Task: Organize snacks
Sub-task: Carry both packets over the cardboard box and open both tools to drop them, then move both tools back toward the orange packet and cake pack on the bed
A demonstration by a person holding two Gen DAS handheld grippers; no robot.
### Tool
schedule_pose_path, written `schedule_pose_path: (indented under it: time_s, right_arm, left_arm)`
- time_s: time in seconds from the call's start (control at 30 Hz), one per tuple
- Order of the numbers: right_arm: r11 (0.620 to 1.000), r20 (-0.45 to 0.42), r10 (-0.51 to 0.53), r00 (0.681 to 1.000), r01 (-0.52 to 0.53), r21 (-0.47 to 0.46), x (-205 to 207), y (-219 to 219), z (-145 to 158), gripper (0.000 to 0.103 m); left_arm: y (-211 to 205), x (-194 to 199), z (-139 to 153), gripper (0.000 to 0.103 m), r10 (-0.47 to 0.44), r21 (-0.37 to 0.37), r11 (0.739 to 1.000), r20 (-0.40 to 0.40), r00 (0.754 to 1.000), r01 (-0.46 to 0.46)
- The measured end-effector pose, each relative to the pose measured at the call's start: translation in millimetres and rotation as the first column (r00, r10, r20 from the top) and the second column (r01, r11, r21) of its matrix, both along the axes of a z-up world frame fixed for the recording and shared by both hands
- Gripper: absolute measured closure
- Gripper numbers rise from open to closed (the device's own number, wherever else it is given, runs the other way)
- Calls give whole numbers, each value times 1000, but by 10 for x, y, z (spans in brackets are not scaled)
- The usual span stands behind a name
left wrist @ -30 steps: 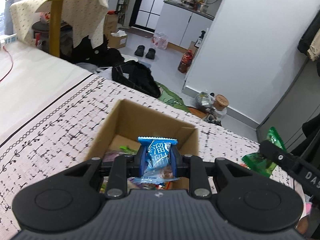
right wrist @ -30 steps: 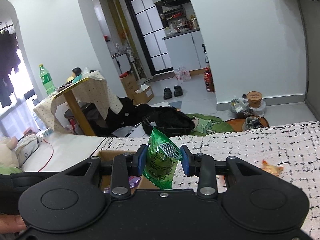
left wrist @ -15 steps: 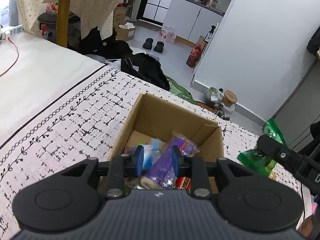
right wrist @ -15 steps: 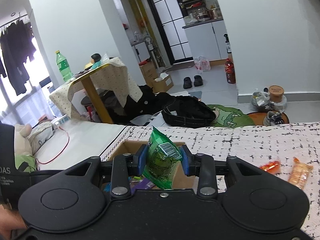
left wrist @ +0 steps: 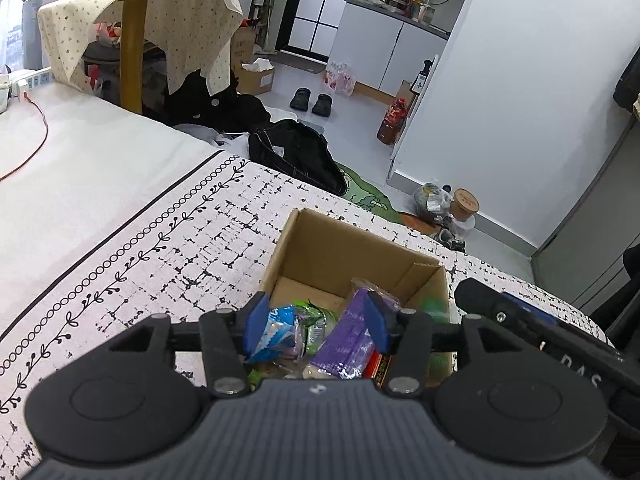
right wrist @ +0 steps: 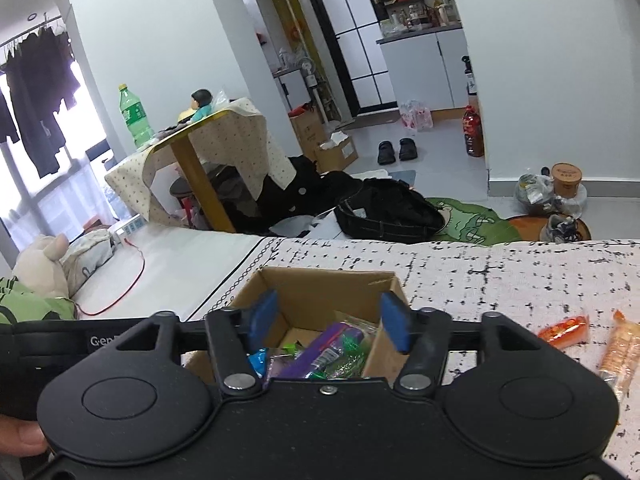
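An open cardboard box stands on the patterned cloth and shows in the right wrist view too. It holds several snack packets, among them a blue one, a purple one and a green one. My left gripper is open and empty just above the box's near side. My right gripper is open and empty over the box from the right. Two orange snack packets lie on the cloth to the right of the box.
The black-and-white patterned cloth covers the surface; a plain white sheet lies to the left with a red cable. Beyond the edge are a black bag, a draped side table and floor clutter.
My left gripper let go of the blue packet into the box and opened. My right gripper moved over the box, opened and dropped the green packet in.
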State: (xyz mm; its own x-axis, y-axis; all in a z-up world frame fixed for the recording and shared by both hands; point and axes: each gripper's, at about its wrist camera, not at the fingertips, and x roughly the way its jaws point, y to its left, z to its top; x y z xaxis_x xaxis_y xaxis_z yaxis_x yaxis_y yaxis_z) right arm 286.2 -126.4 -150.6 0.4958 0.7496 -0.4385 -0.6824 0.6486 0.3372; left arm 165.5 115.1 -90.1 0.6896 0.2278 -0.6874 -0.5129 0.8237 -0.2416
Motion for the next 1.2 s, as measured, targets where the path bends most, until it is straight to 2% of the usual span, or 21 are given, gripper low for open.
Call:
schedule_pose_path:
  time_s: [0.07,0.2,0.27,0.5,0.7,0.77,0.87,1.2]
  right_arm:
    - [1000,-8,-15,1000,15,3,8,-48,17,39]
    - [999,-2,-53,999,53,13,19,-220,50,26]
    - [998,1,-65,998,65,12,30,-300,59,21]
    - [994,-4,-110,994,111,12,50,-554,43,12]
    - [988,-2,-156,988,156,13,34,-765,-1,5]
    - [986,-5,-168,986,169,14,36,-834,-9,0]
    - [984,-12,-177,984,177,13,39,-940,-23,0]
    - [969,-26,-246,969,246,-9,55,-1255,-107,0]
  left_arm:
    - [-28,13,5,49,-9,3,1000,-3,1000,9]
    - [-108,63,16,36,-23,15,1000,-16,1000,23]
    - [-145,84,26,33,-28,10,1000,-16,999,28]
    - [-271,112,39,23,-28,28,999,-23,999,28]
    - [-417,144,72,10,-52,40,998,-13,999,53]
    - [-477,163,94,6,-66,45,997,1,998,66]
    - [-574,191,125,0,-90,55,994,19,996,89]
    - [-807,291,112,0,-117,57,992,24,993,115]
